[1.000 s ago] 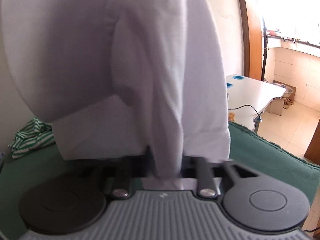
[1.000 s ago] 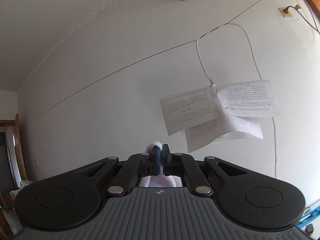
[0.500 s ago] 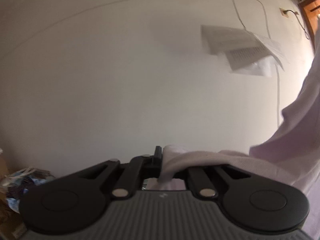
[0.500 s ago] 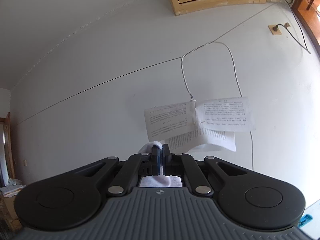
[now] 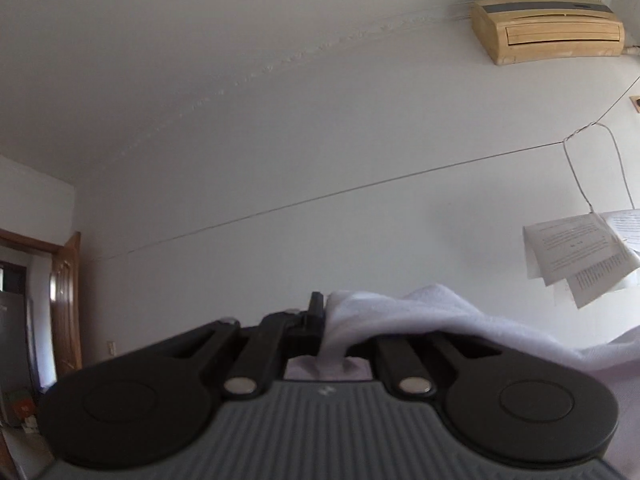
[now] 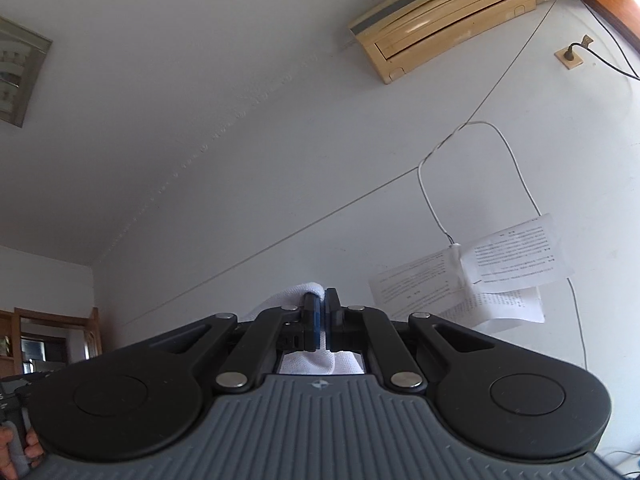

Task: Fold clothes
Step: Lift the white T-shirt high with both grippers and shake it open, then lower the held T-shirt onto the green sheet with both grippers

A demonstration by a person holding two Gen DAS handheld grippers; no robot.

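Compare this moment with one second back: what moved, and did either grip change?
The left gripper swung up from the green-covered table to the wall and air conditioner; the white garment now trails right. The right gripper tilted higher. Both stayed clamped on the cloth.

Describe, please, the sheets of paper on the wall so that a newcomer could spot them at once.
Start at the yellowed air conditioner high on the white wall and follow the white cable that loops below it. At the loop's lower end hang the printed sheets, overlapping and askew, the only things on the wall bearing text.
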